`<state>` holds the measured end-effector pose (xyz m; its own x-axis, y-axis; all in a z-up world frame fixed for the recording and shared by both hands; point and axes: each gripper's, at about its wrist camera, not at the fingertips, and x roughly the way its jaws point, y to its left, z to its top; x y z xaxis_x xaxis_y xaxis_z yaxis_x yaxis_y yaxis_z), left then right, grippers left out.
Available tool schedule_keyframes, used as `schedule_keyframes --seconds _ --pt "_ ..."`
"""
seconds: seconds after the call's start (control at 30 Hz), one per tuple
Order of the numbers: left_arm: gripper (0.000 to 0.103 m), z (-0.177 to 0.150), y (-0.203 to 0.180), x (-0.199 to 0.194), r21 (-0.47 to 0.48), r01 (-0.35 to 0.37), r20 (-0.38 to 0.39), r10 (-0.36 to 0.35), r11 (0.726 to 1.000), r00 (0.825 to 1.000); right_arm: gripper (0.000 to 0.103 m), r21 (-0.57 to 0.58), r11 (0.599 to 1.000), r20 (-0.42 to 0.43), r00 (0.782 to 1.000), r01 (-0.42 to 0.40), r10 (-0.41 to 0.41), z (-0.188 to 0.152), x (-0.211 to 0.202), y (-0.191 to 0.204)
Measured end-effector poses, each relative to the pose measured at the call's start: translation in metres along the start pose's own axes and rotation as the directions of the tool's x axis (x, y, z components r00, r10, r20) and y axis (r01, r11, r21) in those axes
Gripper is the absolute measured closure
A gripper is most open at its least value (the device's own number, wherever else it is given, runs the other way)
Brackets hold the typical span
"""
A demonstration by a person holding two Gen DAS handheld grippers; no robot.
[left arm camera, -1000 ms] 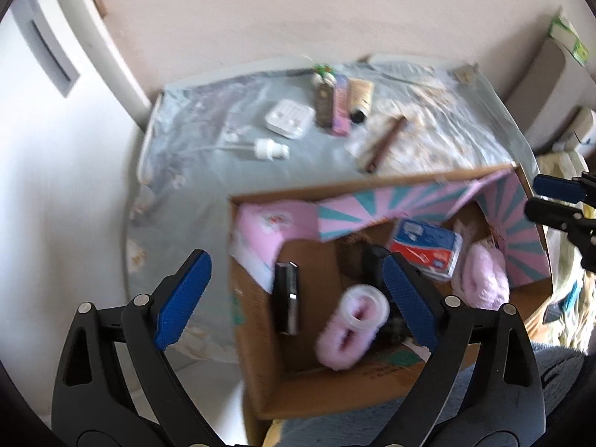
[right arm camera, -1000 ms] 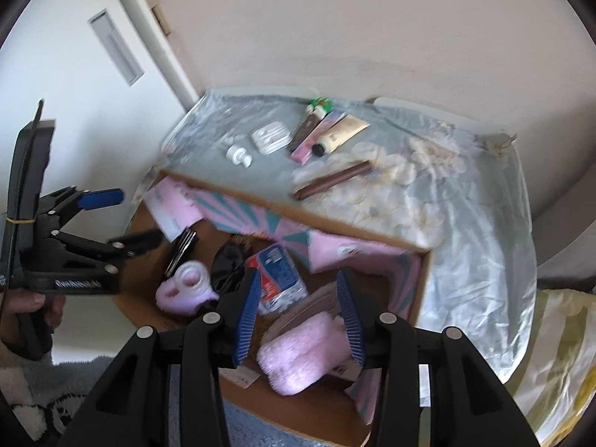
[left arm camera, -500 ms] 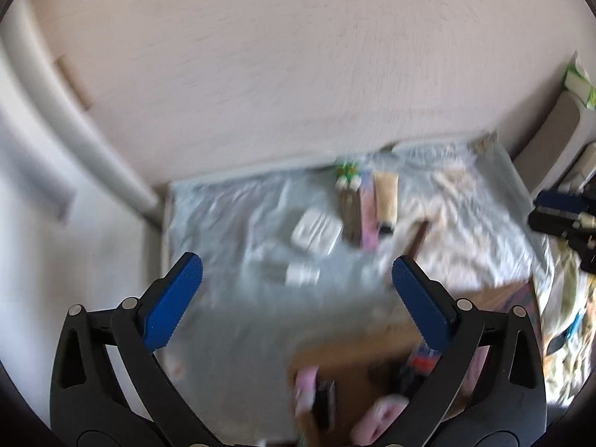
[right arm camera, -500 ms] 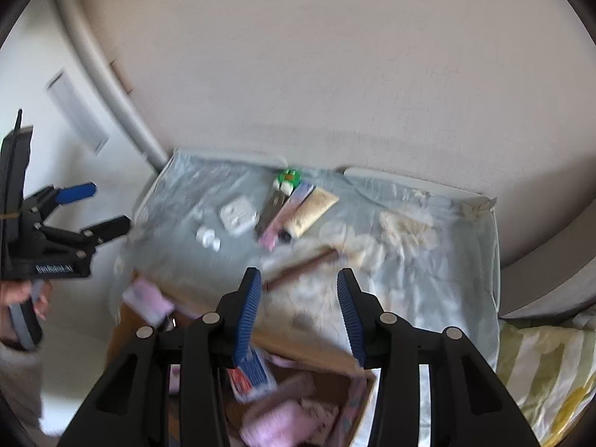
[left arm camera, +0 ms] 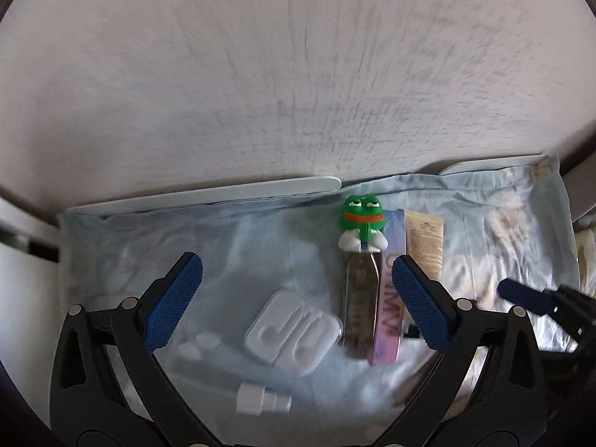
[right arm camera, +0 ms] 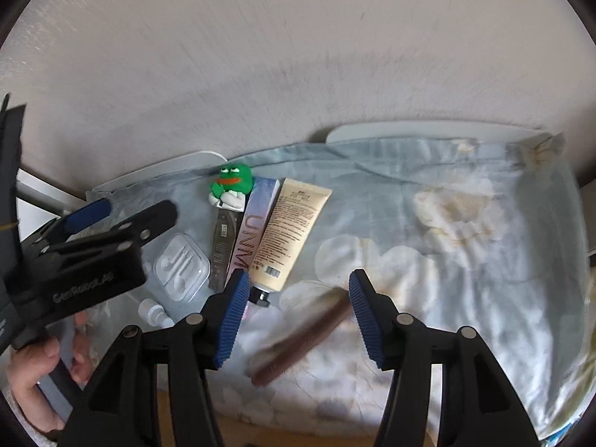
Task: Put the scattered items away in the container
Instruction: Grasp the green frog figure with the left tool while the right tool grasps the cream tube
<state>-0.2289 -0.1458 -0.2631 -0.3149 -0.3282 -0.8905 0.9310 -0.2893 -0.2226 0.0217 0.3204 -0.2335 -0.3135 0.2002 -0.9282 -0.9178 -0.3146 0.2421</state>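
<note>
Both grippers have swung from the container, now out of view, to the far cloth; left gripper (left arm camera: 294, 300) apart over white case (left arm camera: 292, 333), right gripper (right arm camera: 298, 318) apart astride brown stick (right arm camera: 301, 339); next pickups imminent

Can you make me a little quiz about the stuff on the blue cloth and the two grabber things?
1. True or false: the right gripper is shut on the brown stick.
2. Which item lies right beside the green frog toy and the dark flat packet?
A. a red cup
B. the pink and purple box
C. a spoon
3. Fill in: the clear plastic earphone case lies between the fingers of the ____ gripper.

Key:
1. False. Its jaws are open, one on each side of the stick.
2. B. The cream tube lies on the box's other side.
3. left
</note>
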Motion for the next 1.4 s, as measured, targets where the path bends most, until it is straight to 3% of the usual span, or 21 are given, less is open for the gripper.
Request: schedule_keyframes --seconds 0.37,0.57,0.93,1.1,1.17,1.23,1.33,1.4 --pt "0.001 0.005 -0.011 0.032 0.011 0.026 -0.055 -0.026 1.000 0.998 0.051 -0.035 0.999 -0.005 1.000 -0.029 0.029 0.005 0.023 0.010" --pt "0.001 0.005 -0.014 0.040 -0.005 0.064 -0.072 -0.064 0.998 0.995 0.051 -0.026 0.999 -0.058 0.998 -0.023 0.022 0.006 0.033 0.011" --pt "0.002 -0.004 -0.022 0.042 0.003 0.067 -0.095 -0.066 0.998 0.993 0.054 0.023 1.000 -0.130 0.991 -0.018 0.021 0.007 0.040 -0.003" --pt "0.023 -0.010 -0.020 0.042 -0.045 0.130 -0.096 -0.133 0.991 0.986 0.064 0.024 1.000 -0.144 0.990 -0.006 0.009 0.018 0.040 -0.002" --pt "0.042 -0.010 -0.022 0.037 -0.049 0.148 -0.082 -0.152 0.988 0.985 0.067 0.018 1.000 -0.146 0.989 0.004 -0.001 0.022 0.040 -0.002" --pt "0.052 -0.009 -0.024 0.033 -0.046 0.150 -0.075 -0.153 0.988 0.985 0.067 0.017 1.000 -0.153 0.988 0.011 -0.008 0.025 0.043 -0.002" --pt "0.061 -0.009 -0.027 0.031 -0.043 0.157 -0.066 -0.160 0.987 0.985 0.067 0.005 1.000 -0.144 0.989 0.017 -0.017 0.026 0.042 -0.001" --pt "0.061 -0.009 -0.028 0.027 -0.048 0.165 -0.058 -0.167 0.985 0.984 0.070 -0.012 1.000 -0.141 0.990 0.027 -0.029 0.025 0.039 0.001"
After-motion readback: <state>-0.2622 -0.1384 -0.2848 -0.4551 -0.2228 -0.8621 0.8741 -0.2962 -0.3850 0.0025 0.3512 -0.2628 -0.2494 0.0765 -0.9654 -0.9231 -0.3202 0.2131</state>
